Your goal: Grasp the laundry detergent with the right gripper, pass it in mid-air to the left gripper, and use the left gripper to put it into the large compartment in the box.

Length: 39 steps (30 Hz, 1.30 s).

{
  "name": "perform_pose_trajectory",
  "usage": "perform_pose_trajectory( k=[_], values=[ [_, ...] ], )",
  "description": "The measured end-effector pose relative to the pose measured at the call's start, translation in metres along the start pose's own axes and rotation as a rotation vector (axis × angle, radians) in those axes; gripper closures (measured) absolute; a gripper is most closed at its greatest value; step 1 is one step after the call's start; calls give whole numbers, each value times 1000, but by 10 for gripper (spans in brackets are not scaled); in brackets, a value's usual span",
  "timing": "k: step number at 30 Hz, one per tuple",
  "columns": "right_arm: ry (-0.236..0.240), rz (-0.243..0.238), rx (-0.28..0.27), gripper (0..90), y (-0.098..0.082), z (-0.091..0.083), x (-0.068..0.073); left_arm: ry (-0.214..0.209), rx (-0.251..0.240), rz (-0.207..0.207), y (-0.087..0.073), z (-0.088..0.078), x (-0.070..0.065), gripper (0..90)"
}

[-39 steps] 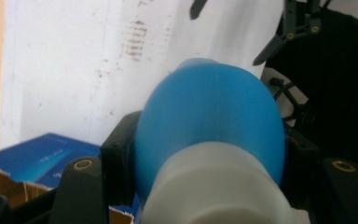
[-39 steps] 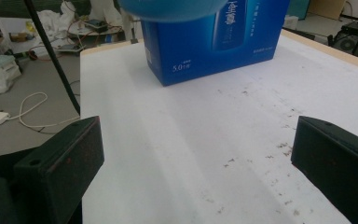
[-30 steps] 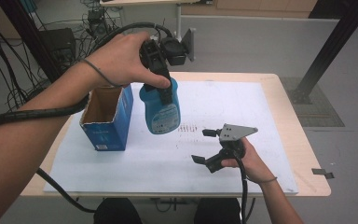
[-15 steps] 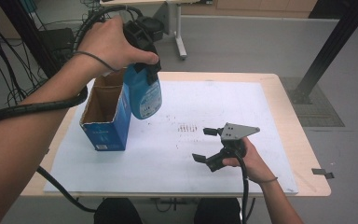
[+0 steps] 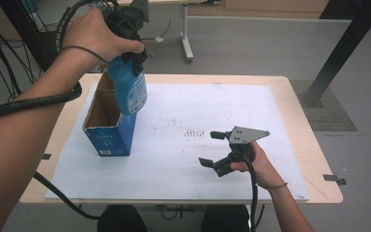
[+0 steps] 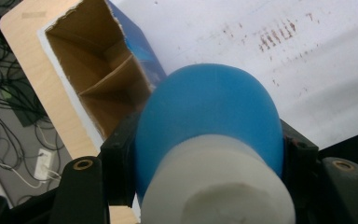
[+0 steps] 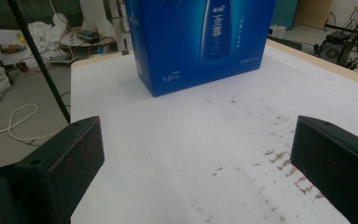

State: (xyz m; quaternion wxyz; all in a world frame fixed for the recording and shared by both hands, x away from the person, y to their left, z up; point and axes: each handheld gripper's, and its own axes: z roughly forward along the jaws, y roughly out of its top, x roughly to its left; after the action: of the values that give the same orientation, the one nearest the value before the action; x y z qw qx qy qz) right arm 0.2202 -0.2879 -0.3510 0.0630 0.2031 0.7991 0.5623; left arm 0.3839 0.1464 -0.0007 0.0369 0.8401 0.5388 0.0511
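Left tongs point(image 5: 131, 48) clamped on a blue plastic bottle point(image 5: 130, 87) with a white cap — gripped high up near the cap end, pads pressing both sides, as the left gripper view shows, where the white cap point(image 6: 214, 186) sits nearest the camera and the blue body point(image 6: 209, 112) bulges away below. The bottle hangs in the air, long axis close to vertical with a slight tilt, base pointing down, cap up inside the tongs. It hovers over the right-hand edge of an open-topped blue cardboard box point(image 5: 107, 126) standing on the white sheet on the worktop point(image 5: 290, 87); the bottle base is about level with the box rim, not yet inside.

Key relation: the brown box opening point(image 6: 98, 79) lies just to the side of and below the bottle base, so my guess is the bottle has to shift over the opening, then go straight down along its own axis. A cardboard divider shows inside — could snag the base.

Right tongs point(image 5: 216, 149) empty, jaws wide apart, resting low near the sheet, well apart from the box. Left hand is clearly the nearer one.
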Motion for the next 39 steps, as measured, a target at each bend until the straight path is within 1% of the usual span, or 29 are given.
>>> perform_pose_trajectory(
  k=[1,2,3,4,6,12,14,15,16,21,23,25,28,31,33,36,38,39],
  values=[
    [1,1,1,27,0,0,0,-5,0,-9,0,0,5,378],
    [-2,-1,-1,27,0,0,0,-7,16,-2,2,-2,10,379],
    [-1,1,-2,27,1,0,0,-8,14,-16,2,-2,14,378],
    [0,1,-3,27,1,0,0,-8,10,-39,1,-2,17,378],
    [-6,-3,-2,27,2,0,1,0,11,-63,1,-2,24,379],
    [-11,-1,-1,27,2,-1,1,31,22,-148,3,0,38,379],
    [-10,0,-2,27,1,-1,1,38,27,-169,4,1,42,379],
    [-9,0,-1,28,2,0,1,39,34,-189,4,1,46,379],
    [-10,0,0,27,1,0,1,40,37,-200,5,1,49,379],
    [-11,1,1,28,1,1,1,60,46,-261,4,3,59,379],
    [-11,2,3,28,1,1,1,60,45,-297,3,3,65,379],
    [-18,-1,11,30,2,2,2,68,51,-324,3,4,68,379],
    [-19,-2,12,30,3,2,2,82,54,-345,3,4,70,379],
    [-19,-1,11,30,3,2,3,76,55,-370,1,5,76,379],
    [-21,1,8,30,2,0,2,76,50,-377,-1,5,79,379],
    [-24,5,9,30,2,-1,2,78,56,-389,-2,8,82,379],
    [-26,3,12,30,2,-1,2,72,54,-404,-4,10,85,379],
    [-25,2,12,30,2,-1,2,69,54,-404,-5,11,86,379]
  ],
)
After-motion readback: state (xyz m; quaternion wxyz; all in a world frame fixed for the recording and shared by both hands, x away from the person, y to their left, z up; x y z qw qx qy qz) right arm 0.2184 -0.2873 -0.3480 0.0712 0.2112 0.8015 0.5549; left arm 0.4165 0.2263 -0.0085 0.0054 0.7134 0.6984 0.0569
